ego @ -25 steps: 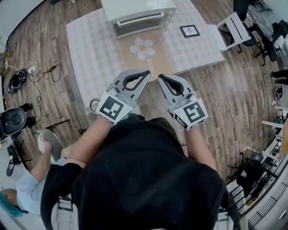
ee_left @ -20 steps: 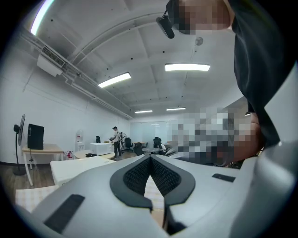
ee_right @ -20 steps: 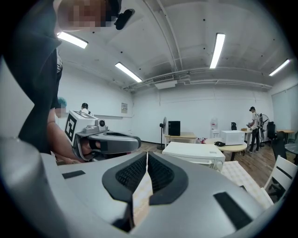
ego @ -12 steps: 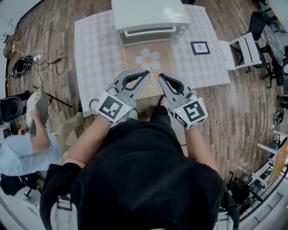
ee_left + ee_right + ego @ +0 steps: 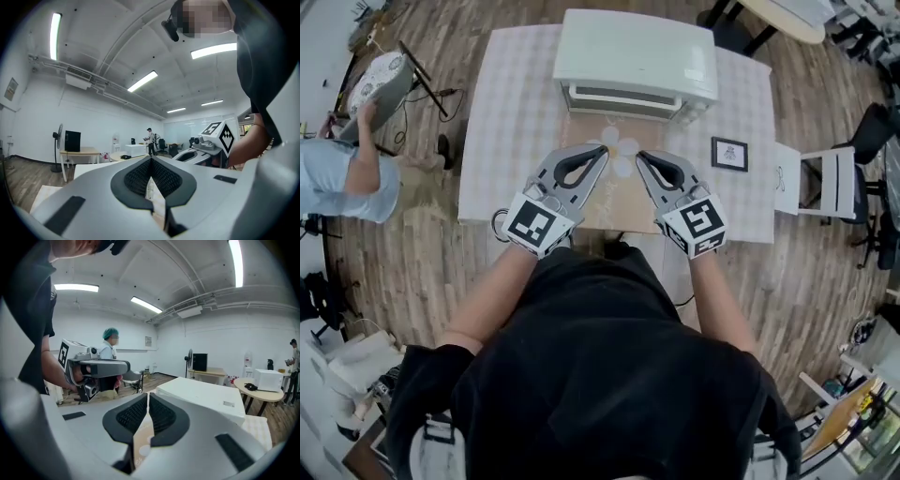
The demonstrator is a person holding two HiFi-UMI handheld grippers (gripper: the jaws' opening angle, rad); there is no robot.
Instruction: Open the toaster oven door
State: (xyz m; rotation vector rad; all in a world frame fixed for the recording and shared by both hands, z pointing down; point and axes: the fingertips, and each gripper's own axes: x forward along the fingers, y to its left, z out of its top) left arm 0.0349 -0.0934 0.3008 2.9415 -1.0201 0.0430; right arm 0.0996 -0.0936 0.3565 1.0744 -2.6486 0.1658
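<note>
A white toaster oven (image 5: 636, 61) stands at the far side of a checked-cloth table (image 5: 516, 112), its glass door (image 5: 623, 98) closed and facing me; the right gripper view shows the toaster oven (image 5: 201, 397) from above its top. Both grippers hover side by side over the table's near edge, well short of the oven. My left gripper (image 5: 603, 150) (image 5: 150, 158) is shut and holds nothing. The jaws of my right gripper (image 5: 641, 157) (image 5: 147, 394) stand almost together, just beginning to part, with nothing between them.
A tan mat with a white flower (image 5: 619, 155) lies in front of the oven. A small framed marker card (image 5: 729, 153) sits on the table's right part. A white chair (image 5: 825, 183) stands to the right, and a person in blue (image 5: 356, 173) stands left of the table.
I have stepped closer: table and oven now sit lower and larger in the head view, under the grippers. The person at the left has moved toward the far left corner. Gripper poses look unchanged.
</note>
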